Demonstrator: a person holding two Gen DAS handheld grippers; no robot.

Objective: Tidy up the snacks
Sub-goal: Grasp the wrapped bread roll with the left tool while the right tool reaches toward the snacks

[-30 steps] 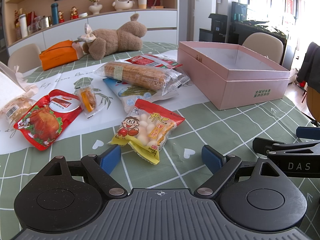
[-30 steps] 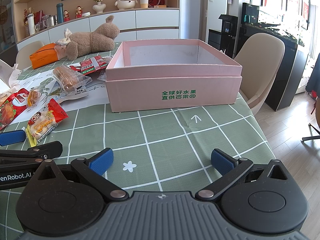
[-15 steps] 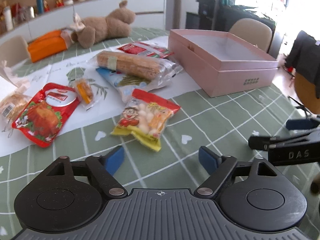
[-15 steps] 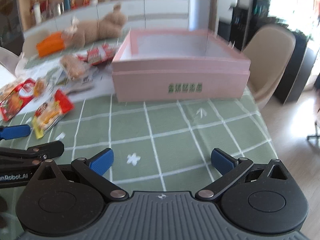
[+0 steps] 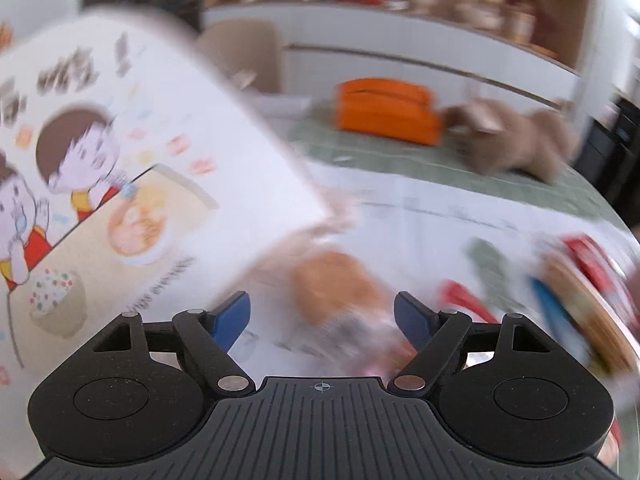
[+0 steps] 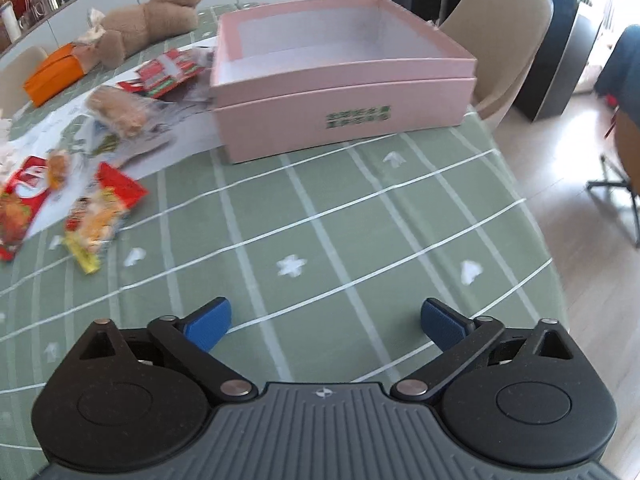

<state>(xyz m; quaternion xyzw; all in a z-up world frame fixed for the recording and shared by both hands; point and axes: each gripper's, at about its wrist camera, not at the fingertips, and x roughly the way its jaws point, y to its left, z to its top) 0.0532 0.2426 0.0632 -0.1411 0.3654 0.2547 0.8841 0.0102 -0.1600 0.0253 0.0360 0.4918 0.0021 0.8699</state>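
Your left gripper gapes wide, empty, low over a blurred bun pack. Your right gripper is wide too, holding nothing, above the surface, facing the box.

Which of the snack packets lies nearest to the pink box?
The red and green packet, touching the pink cardboard box's far left corner; the other packets lie further left.

Left view: low, close over the blurred snack packets, facing the shelves.
Right view: higher, angled down toward the pink box.
Shared: teddy bear, orange pouch.
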